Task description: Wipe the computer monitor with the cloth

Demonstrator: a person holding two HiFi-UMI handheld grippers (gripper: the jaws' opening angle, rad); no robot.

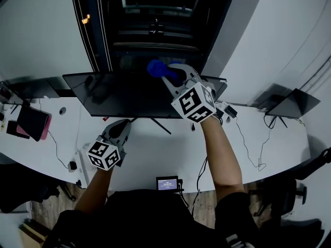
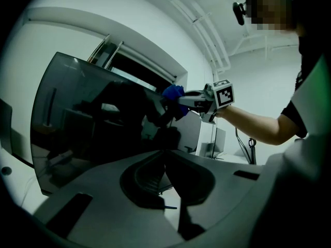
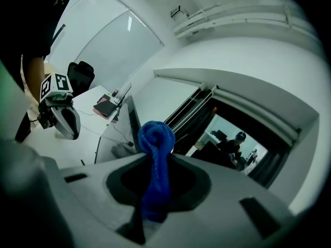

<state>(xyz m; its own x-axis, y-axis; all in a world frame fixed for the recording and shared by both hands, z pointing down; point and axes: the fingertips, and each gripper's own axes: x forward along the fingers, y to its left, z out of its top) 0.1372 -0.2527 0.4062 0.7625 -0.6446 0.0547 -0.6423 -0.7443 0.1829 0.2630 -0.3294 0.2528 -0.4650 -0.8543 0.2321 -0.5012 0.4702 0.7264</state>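
The dark, switched-off monitor [image 1: 129, 94] stands on the white desk [image 1: 155, 156]. My right gripper [image 1: 166, 76] is raised at the monitor's top edge, right of centre, and is shut on a bunched blue cloth [image 1: 155, 67]. In the right gripper view the cloth [image 3: 155, 136] sticks up out of the closed jaws, with the monitor's edge [image 3: 132, 123] beyond it. My left gripper [image 1: 123, 124] hangs low over the desk below the screen, shut and holding nothing. The left gripper view shows the screen [image 2: 93, 123] with the cloth [image 2: 173, 92] at its upper corner.
A small device with a lit display [image 1: 167, 183] sits at the desk's front edge. A dark pad on something pink [image 1: 33, 122] lies at the left, a laptop [image 1: 292, 105] at the right. Cables [image 1: 248, 149] trail across the desk. A dark window [image 1: 155, 25] is behind.
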